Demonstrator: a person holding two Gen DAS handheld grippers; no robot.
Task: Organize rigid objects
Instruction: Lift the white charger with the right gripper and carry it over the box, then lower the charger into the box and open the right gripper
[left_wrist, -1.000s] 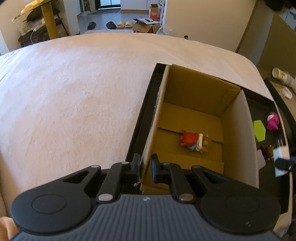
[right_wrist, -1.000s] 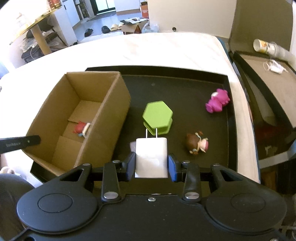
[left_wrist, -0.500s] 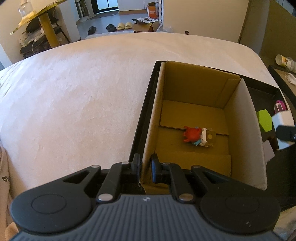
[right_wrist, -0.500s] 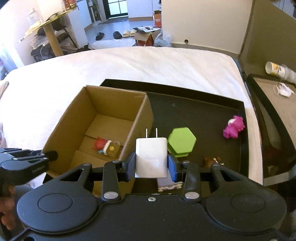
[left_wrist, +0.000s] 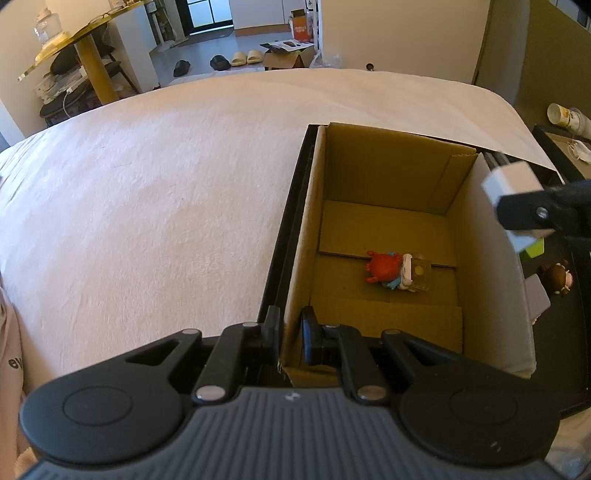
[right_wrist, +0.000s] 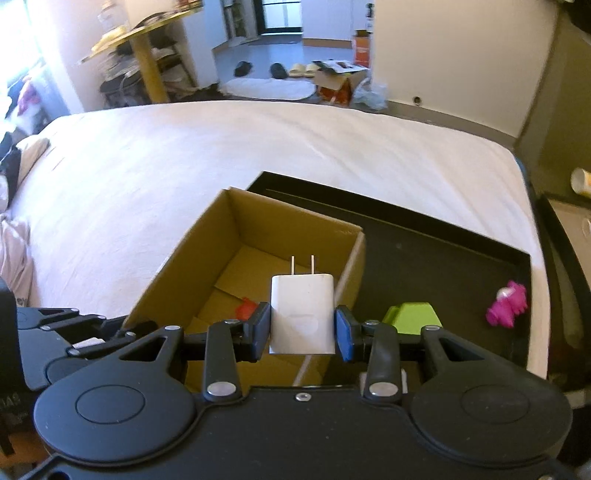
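An open cardboard box (left_wrist: 388, 173) (right_wrist: 295, 229) stands at the left end of a black tray (right_wrist: 443, 251) on the bed. My left gripper (left_wrist: 290, 334) is shut on the box's near left wall. My right gripper (right_wrist: 302, 326) is shut on a white plug charger (right_wrist: 302, 314), prongs pointing away, held above the box's right wall. From the left wrist view the charger (left_wrist: 508, 181) hangs over that wall's far end. A red and white figurine (left_wrist: 397, 271) lies on the box floor.
On the tray right of the box lie a green hexagonal block (right_wrist: 413, 317), a pink toy (right_wrist: 508, 302), a brown figurine (left_wrist: 557, 277) and a small grey card (left_wrist: 537, 299). A white sheet (left_wrist: 147, 203) covers the bed. A second tray with a paper cup (left_wrist: 565, 116) sits far right.
My right gripper has carried the charger up and to the left, from over the tray's green block to above the box's right wall. The left gripper has kept its hold on the box.
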